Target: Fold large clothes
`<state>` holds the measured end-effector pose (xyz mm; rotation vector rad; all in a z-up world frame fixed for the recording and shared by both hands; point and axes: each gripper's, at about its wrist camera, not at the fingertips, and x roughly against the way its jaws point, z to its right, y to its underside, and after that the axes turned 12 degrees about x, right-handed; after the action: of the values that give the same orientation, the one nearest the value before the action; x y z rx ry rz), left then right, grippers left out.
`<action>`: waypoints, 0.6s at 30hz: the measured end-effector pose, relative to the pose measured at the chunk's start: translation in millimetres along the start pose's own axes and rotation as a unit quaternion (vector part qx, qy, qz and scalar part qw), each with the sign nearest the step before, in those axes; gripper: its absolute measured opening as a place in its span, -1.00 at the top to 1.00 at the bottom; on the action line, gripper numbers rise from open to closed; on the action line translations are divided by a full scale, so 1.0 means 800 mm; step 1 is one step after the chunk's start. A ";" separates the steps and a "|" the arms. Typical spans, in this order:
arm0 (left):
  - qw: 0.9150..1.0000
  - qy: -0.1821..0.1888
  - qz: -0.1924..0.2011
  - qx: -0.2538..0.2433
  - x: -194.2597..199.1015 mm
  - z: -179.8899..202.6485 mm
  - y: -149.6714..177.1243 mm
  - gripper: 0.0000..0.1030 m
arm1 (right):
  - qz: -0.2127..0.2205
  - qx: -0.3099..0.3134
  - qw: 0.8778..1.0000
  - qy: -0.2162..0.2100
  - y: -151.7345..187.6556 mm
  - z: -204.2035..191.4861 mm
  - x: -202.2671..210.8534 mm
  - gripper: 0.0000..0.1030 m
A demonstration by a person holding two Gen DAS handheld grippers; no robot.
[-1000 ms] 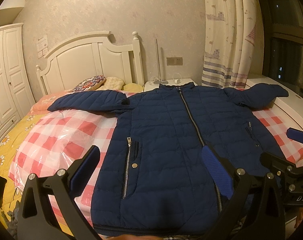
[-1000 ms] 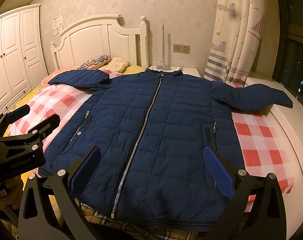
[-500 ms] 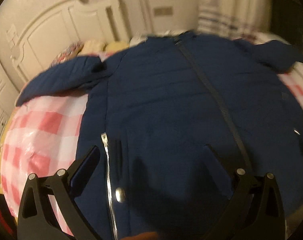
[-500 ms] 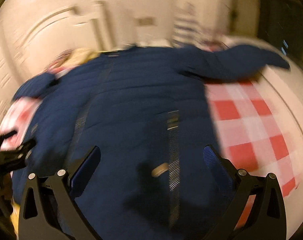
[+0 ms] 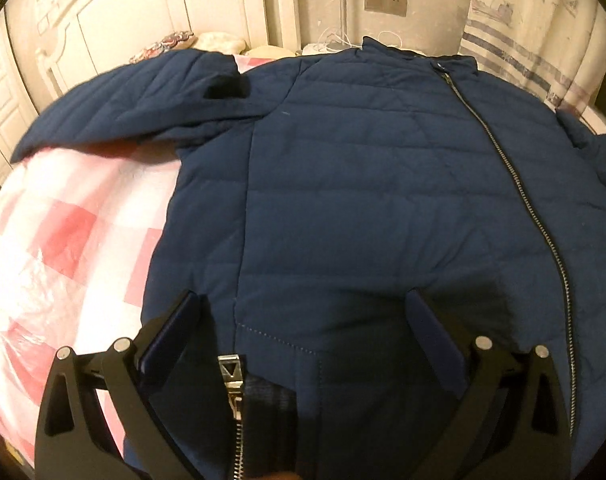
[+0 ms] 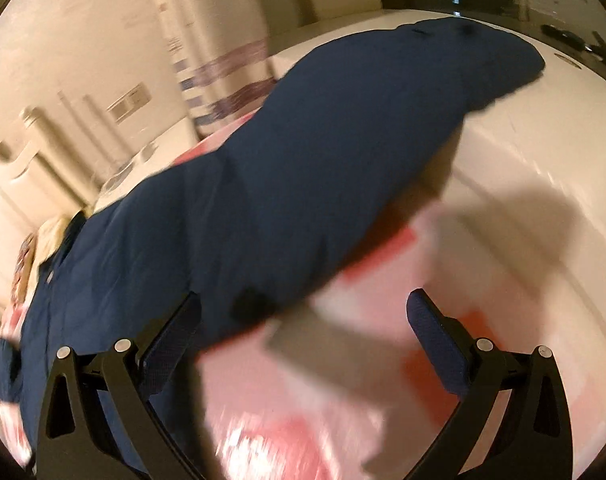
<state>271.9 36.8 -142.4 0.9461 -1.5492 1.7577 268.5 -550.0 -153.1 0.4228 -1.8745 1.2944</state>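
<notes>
A navy quilted jacket (image 5: 363, 184) lies flat and zipped, front up, on the bed. Its left sleeve (image 5: 135, 104) stretches out toward the headboard side. My left gripper (image 5: 307, 336) is open and hovers low over the jacket's left front, just above the pocket zipper (image 5: 231, 380). In the right wrist view, which is blurred, the jacket's right sleeve (image 6: 383, 120) runs out to the bed's edge. My right gripper (image 6: 303, 336) is open and empty, over the checked cover just below that sleeve's underarm.
A pink and white checked cover (image 5: 63, 248) under clear plastic covers the bed. A white headboard (image 5: 135, 12), pillows (image 5: 183, 42) and a curtain (image 5: 535, 28) stand behind. A white ledge (image 6: 543, 128) runs along the bed's right side.
Both grippers have moved forward and down over the bed. The left came in over the jacket's left front; the right swung right toward the right sleeve. Both stayed open.
</notes>
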 end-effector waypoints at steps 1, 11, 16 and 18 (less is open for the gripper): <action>1.000 -0.001 0.003 0.001 0.001 0.002 0.003 -0.96 | -0.002 -0.006 1.000 0.009 -0.011 0.007 -0.008 -0.91; 1.000 -0.005 0.011 0.008 0.003 0.008 0.008 -0.96 | 0.109 0.042 0.992 0.046 -0.068 -0.003 0.024 0.43; 1.000 -0.005 0.012 0.008 0.003 0.007 0.008 -0.96 | 0.181 0.162 0.970 0.004 -0.067 -0.111 0.088 0.45; 1.000 -0.005 0.012 0.008 0.003 0.008 0.008 -0.96 | 0.190 0.224 0.955 -0.028 -0.052 -0.176 0.105 0.45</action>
<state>266.3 29.9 -143.8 0.9506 -1.5605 1.7875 303.4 -427.9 -40.9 0.3379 -1.7525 2.0023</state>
